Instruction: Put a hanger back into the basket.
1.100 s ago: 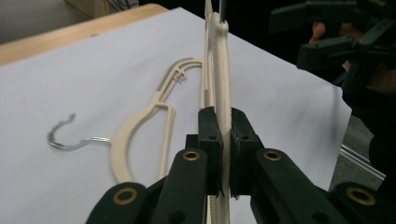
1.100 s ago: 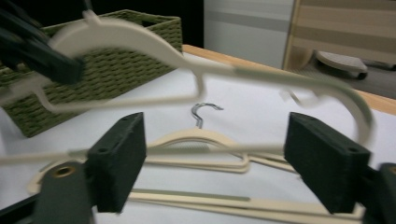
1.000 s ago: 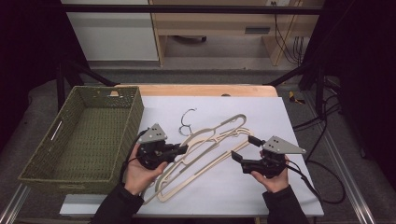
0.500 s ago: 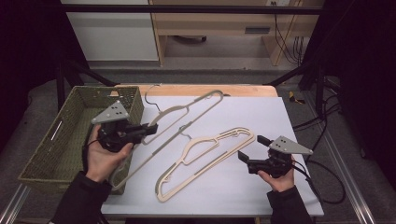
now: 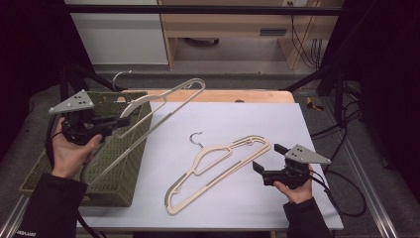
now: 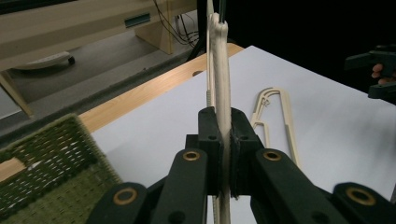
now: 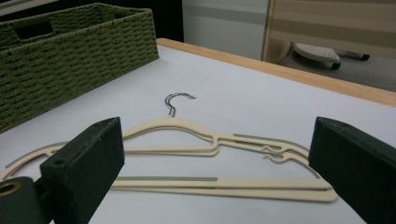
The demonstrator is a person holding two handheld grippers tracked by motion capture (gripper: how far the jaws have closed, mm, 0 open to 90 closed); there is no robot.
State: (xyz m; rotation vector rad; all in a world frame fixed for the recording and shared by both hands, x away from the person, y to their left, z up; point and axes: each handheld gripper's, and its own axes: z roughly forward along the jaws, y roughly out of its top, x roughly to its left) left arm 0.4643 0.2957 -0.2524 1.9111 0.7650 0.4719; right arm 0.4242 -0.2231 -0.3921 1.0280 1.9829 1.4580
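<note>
Left gripper (image 5: 116, 120) is clamped on a cream hanger (image 5: 163, 101) over the green basket (image 5: 119, 183), while right gripper's (image 5: 265, 161) jaws just opened wide by the other hanger (image 5: 218, 168).

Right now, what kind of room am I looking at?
Probably a lab or workshop recording bench: a white-topped table framed by dark rails, loose cables on the floor, and hangers, one lifted, beside a woven basket.

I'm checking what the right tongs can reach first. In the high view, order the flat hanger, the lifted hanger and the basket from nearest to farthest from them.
1. Flat hanger: on the table just left of the open right tongs.
2. Lifted hanger: held in the air by the left tongs, over the table's left side.
3. Basket: at the far left edge.
</note>
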